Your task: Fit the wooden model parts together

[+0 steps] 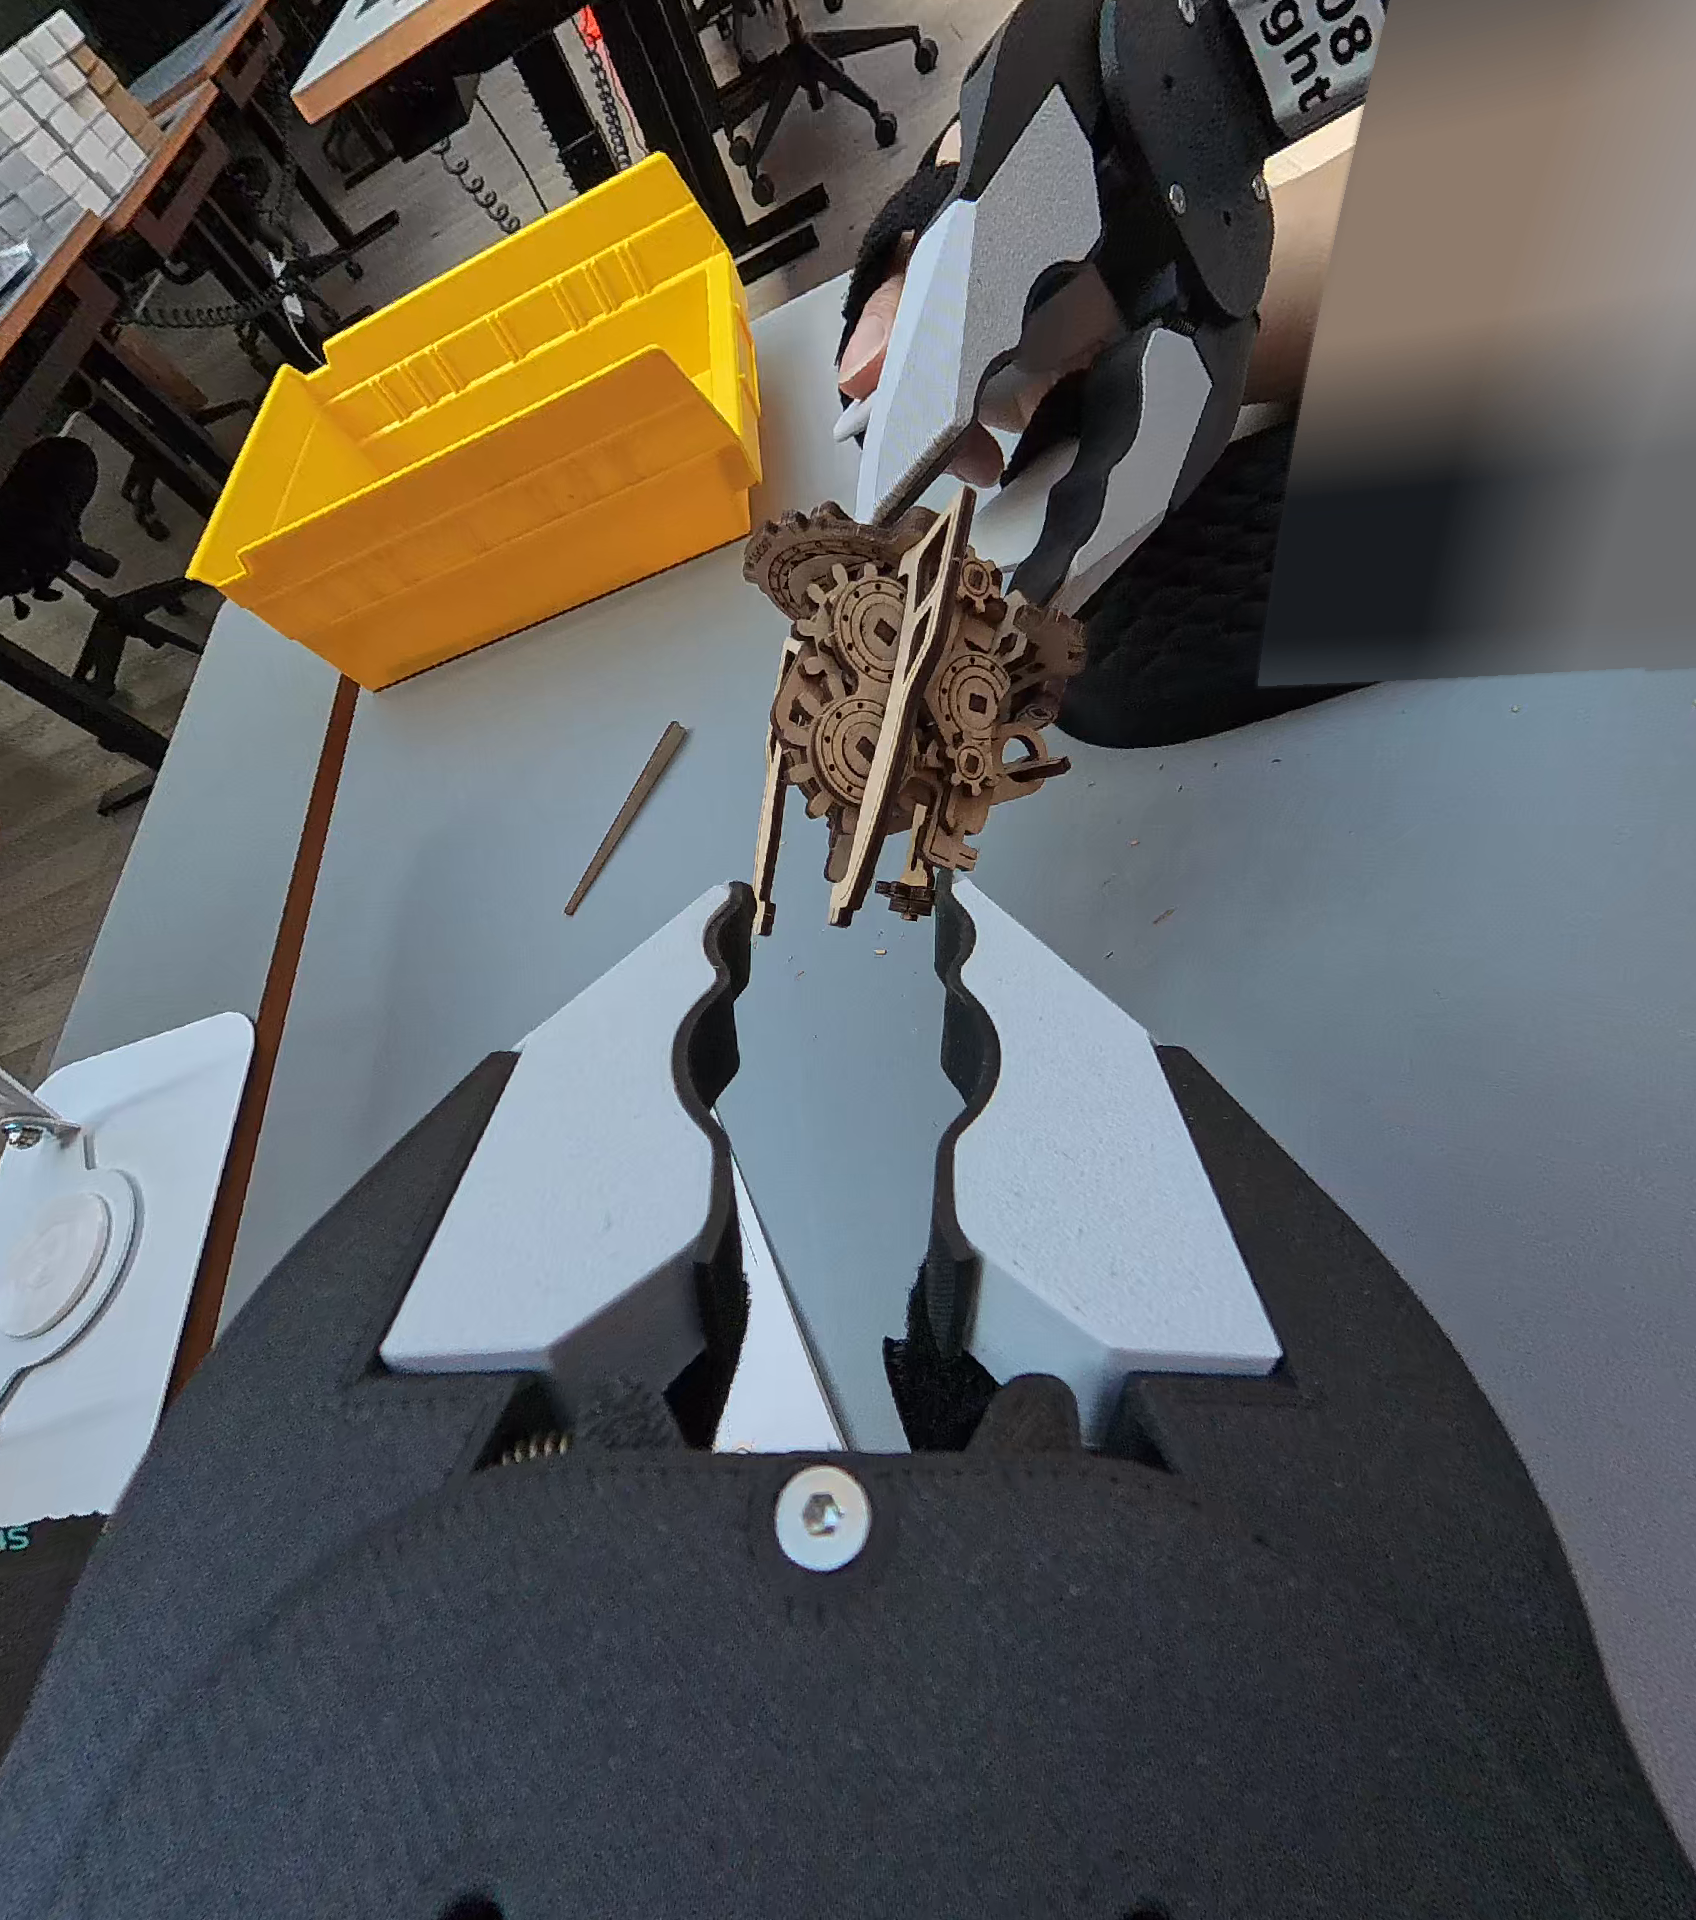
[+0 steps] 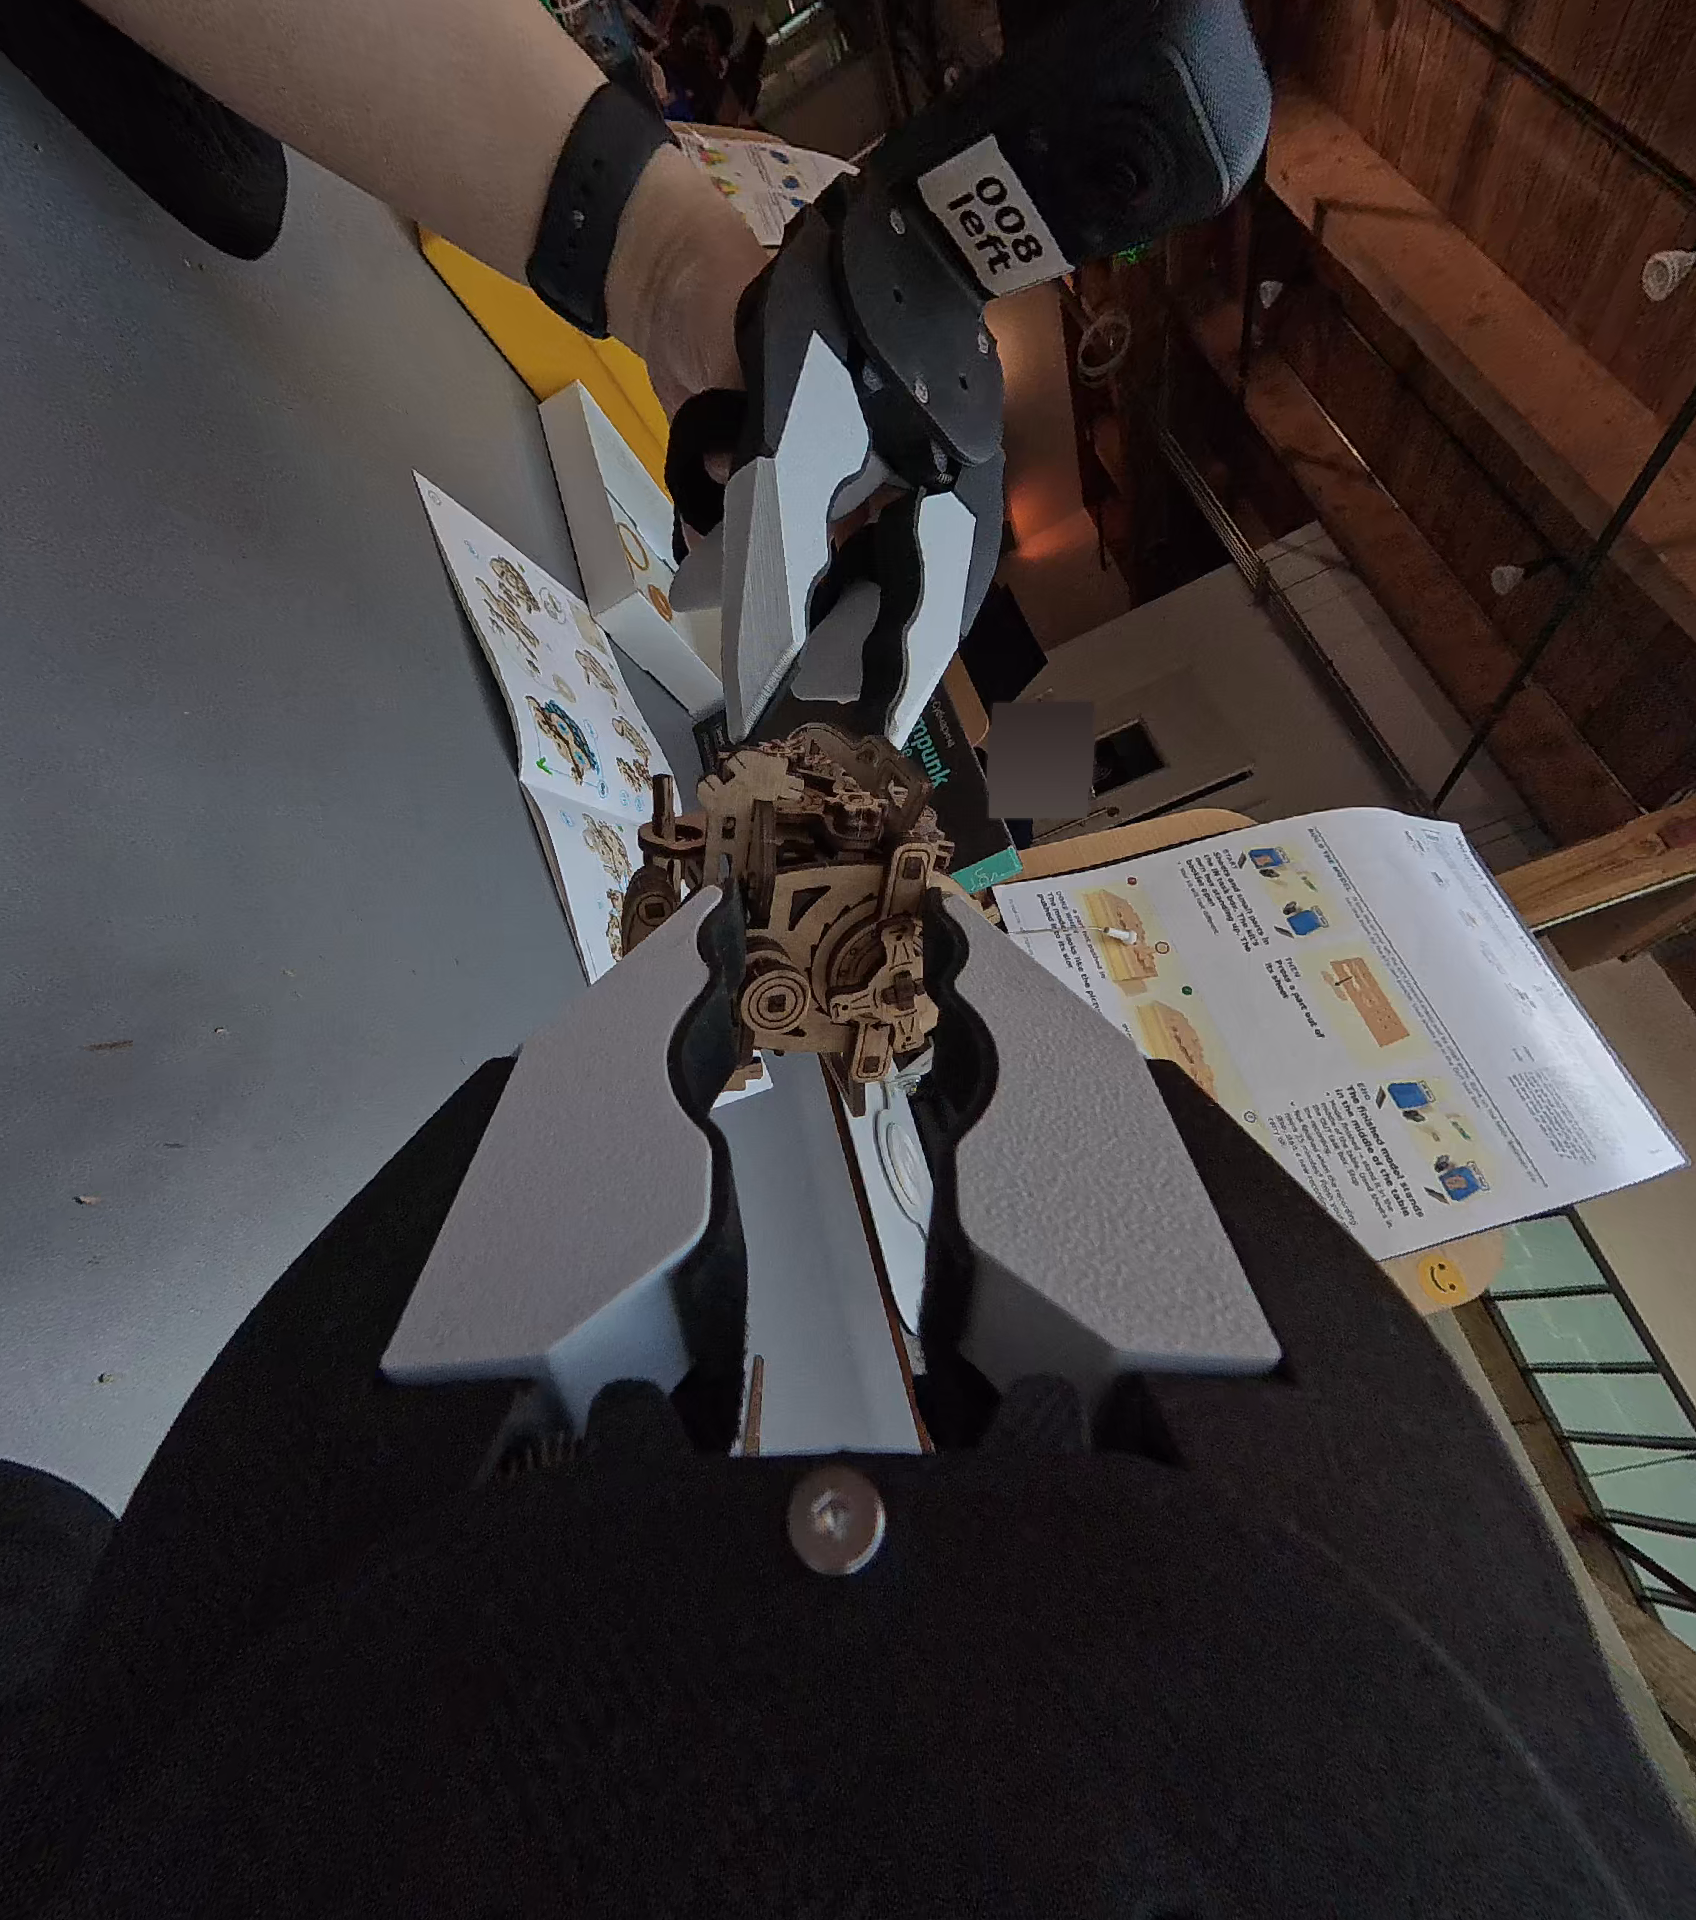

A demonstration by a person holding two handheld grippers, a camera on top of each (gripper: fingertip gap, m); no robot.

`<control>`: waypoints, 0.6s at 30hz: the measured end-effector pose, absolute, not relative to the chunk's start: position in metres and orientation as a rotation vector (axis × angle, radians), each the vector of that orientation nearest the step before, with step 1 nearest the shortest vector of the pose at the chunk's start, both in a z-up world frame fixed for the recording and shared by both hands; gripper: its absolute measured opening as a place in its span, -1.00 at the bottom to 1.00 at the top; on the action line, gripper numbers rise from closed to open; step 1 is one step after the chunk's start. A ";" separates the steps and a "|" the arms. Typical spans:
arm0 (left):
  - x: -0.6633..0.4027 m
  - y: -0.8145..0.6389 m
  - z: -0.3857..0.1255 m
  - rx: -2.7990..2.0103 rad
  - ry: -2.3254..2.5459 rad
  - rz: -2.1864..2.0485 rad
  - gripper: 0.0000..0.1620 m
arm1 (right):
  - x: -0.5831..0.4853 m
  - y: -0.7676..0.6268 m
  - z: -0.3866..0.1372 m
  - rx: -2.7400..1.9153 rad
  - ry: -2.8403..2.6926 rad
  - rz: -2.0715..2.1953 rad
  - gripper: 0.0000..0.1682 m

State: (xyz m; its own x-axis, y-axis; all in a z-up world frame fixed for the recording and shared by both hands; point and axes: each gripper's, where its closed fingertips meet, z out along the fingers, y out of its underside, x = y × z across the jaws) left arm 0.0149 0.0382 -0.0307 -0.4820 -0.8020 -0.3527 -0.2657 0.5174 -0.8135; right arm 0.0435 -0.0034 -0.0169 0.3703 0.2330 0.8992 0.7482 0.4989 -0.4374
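A brown wooden gear model (image 1: 901, 696) hangs in the air above the grey table (image 1: 1343, 1039). In the left wrist view my right gripper (image 1: 969, 545) comes down from the top and is shut on its upper part. My left gripper (image 1: 849, 904) has its jaws a model's width apart around the ends of the model's pale legs, and both pads seem to touch them. In the right wrist view the model (image 2: 823, 935) sits clamped between my right gripper's (image 2: 833, 914) fingers, and the left gripper (image 2: 823, 727) meets its far end.
A yellow bin (image 1: 511, 447) stands at the table's far left. A thin wooden stick (image 1: 626, 816) lies loose in front of it. A white metal plate (image 1: 75, 1226) is at the left edge. An open instruction booklet (image 2: 553, 686), a white box (image 2: 615, 520) and a printed sheet (image 2: 1343, 1018) lie beyond. My right fingertips sit around 6 cm from my left ones.
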 end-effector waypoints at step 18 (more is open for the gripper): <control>0.033 0.011 -0.020 -0.643 1.953 -0.587 -0.90 | 0.047 0.010 -0.034 -1.110 -1.242 -0.588 -0.62</control>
